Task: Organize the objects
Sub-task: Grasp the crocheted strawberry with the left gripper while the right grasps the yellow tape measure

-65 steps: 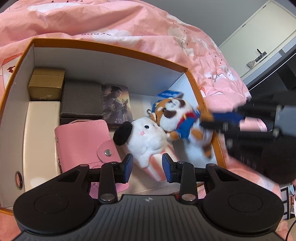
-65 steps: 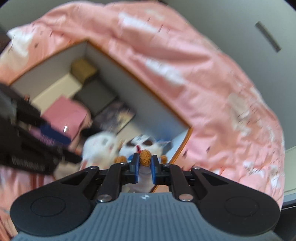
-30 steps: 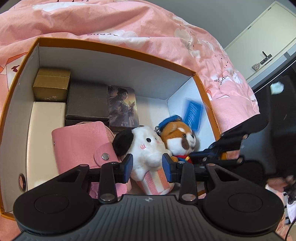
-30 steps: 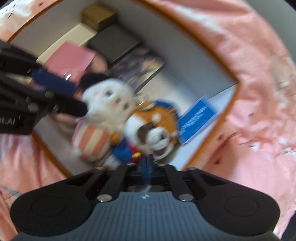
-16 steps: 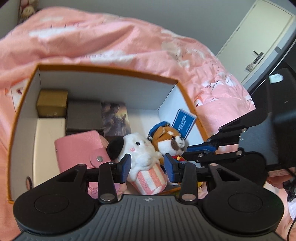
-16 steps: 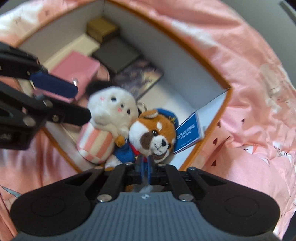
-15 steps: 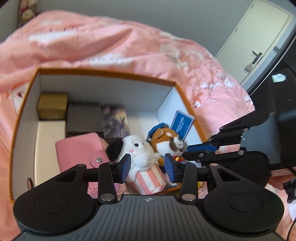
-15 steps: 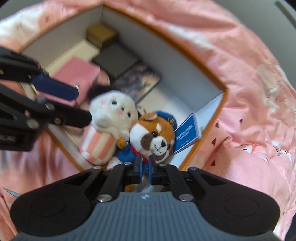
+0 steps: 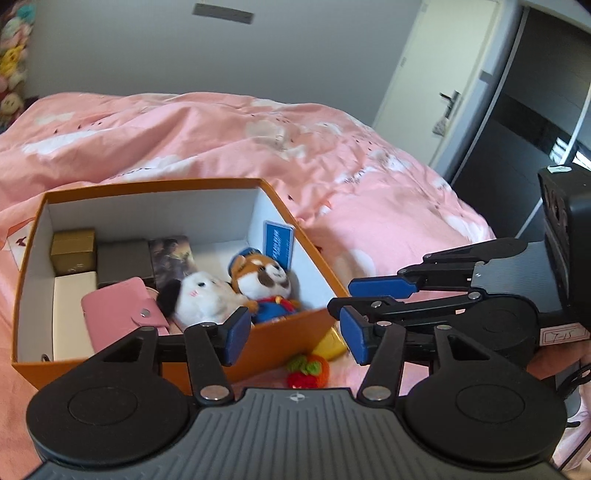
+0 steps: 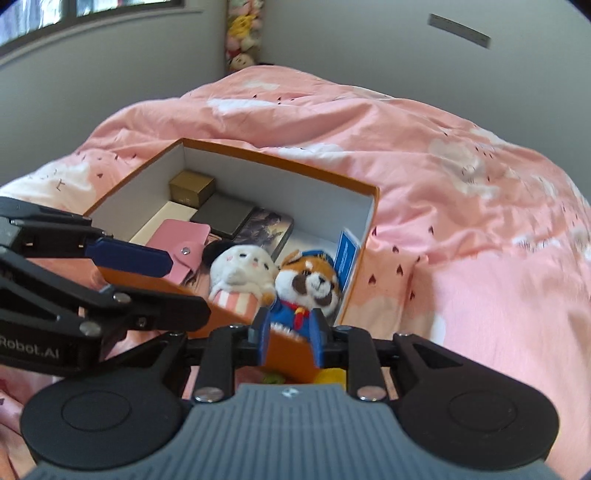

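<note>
My left claw [image 9: 291, 332] and right claw [image 10: 290, 341] are both opening, empty, above the orange box [image 9: 280, 328], and the crocheted strawberry [image 9: 308, 371] just below my left pads looks light and soft, best pinched across its middle.

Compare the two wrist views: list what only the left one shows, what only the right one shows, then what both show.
Only the left wrist view: a door with a handle, a red-and-orange crocheted toy on the bedding in front of the box, and the right gripper seen from the side, jaws opening, nothing between them.

Only the right wrist view: a window and the left gripper crossing the box's near wall.

Both: the orange box on the pink duvet, holding the white plush, red panda plush, pink wallet and gold box.
</note>
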The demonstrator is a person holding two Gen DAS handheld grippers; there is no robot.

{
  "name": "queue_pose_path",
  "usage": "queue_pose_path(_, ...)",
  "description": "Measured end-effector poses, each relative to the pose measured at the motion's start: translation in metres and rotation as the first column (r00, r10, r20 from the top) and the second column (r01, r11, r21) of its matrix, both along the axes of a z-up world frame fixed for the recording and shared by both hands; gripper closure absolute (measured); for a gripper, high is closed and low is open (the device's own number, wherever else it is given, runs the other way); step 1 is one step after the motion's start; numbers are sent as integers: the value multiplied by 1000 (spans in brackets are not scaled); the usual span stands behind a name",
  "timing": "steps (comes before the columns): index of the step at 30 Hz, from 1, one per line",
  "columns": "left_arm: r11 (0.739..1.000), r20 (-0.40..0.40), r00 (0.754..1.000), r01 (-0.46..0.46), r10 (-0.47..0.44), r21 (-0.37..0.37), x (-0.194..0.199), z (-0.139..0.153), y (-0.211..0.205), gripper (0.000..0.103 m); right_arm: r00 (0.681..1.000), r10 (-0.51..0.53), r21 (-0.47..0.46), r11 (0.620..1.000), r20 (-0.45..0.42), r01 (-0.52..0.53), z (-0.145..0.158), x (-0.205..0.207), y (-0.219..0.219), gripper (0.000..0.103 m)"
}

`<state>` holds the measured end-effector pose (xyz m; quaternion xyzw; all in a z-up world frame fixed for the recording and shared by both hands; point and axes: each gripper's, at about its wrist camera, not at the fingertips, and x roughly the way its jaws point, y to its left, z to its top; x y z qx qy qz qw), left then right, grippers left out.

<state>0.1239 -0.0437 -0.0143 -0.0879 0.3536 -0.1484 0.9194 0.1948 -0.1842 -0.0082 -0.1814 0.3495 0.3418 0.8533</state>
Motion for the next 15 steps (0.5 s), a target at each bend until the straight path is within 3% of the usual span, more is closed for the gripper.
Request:
queue_pose_path(3,999,19,1000,23,-24,37,-10,-9,-7,39,1000,-31,2,1000,-5,31,-15,-13,-9,67)
queue_pose_path(7,998,-22,999,40,-39,52,-16,-28,-9,39,994,-104,-32,994,-15,103,-41,-19,-22,67)
queue_pose_path(13,999,-155,987,47,-50,-21,-8,-57,0,42,979,-170,-16,985,-116,170,-66,-13,-35,66)
queue_pose_path(15,999,-178,983,43,-47,-30,-3,-62,0,45,974,-181,-15,983,-136,180,-72,-9,-36,60)
